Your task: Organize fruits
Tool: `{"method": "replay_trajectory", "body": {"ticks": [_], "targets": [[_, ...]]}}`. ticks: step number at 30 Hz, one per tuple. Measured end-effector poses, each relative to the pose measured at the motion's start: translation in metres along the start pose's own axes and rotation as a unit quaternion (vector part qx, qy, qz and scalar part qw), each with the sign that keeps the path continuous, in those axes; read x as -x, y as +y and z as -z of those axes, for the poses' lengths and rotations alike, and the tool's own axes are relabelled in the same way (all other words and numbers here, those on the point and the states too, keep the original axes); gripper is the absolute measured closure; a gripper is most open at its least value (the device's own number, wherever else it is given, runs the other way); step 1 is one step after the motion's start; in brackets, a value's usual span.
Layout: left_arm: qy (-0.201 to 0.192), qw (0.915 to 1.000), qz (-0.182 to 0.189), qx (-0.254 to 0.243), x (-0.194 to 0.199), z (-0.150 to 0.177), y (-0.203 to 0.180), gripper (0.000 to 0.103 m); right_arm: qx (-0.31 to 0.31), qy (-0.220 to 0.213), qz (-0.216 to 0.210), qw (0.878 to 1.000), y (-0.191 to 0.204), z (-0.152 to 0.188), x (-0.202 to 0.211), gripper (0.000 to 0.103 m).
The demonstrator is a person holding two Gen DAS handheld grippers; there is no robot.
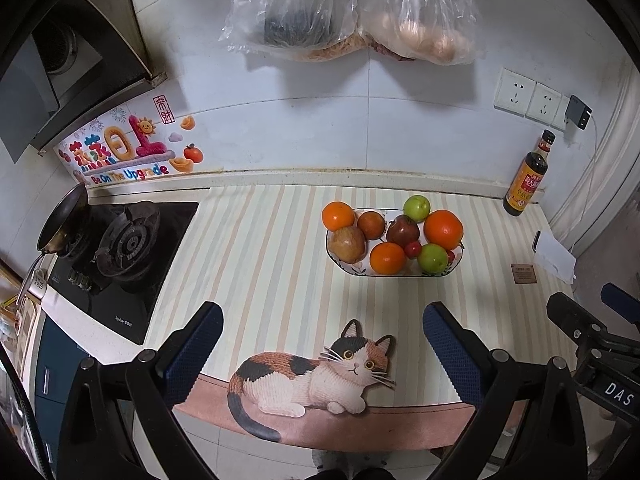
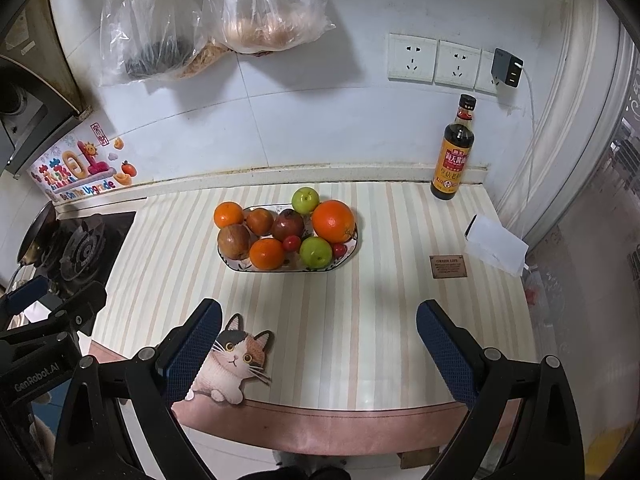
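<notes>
Kitchen counter with striped mat [image 2: 360,300], fruits heaped on the plate [image 2: 236,266] toward its back edge, my left gripper [image 1: 322,340] and right gripper [image 2: 318,338] both spread apart, holding nothing, above the front edge.

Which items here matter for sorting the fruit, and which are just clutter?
For the job: oranges, green apples, red apples, cherry tomatoes, fruit plate.

Lying about: sauce bottle, hanging bags, pan, paper.
</notes>
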State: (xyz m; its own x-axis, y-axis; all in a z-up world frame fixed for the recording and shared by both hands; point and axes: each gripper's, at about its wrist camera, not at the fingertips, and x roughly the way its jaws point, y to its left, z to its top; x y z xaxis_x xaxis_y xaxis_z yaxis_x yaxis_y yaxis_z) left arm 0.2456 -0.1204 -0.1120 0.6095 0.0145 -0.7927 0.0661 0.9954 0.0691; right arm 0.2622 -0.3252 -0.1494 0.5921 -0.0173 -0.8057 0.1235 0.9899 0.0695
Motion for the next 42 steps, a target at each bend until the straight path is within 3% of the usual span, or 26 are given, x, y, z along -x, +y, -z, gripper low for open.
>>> {"method": "replay_trajectory", "body": {"ticks": [42], "targets": [[-0.002,1.0,0.003,-0.003,0.007,0.0074,0.001,0.001,0.004,0.001,-0.007,1.0,0.0035,0.0048,0.0067,0.003]]}}
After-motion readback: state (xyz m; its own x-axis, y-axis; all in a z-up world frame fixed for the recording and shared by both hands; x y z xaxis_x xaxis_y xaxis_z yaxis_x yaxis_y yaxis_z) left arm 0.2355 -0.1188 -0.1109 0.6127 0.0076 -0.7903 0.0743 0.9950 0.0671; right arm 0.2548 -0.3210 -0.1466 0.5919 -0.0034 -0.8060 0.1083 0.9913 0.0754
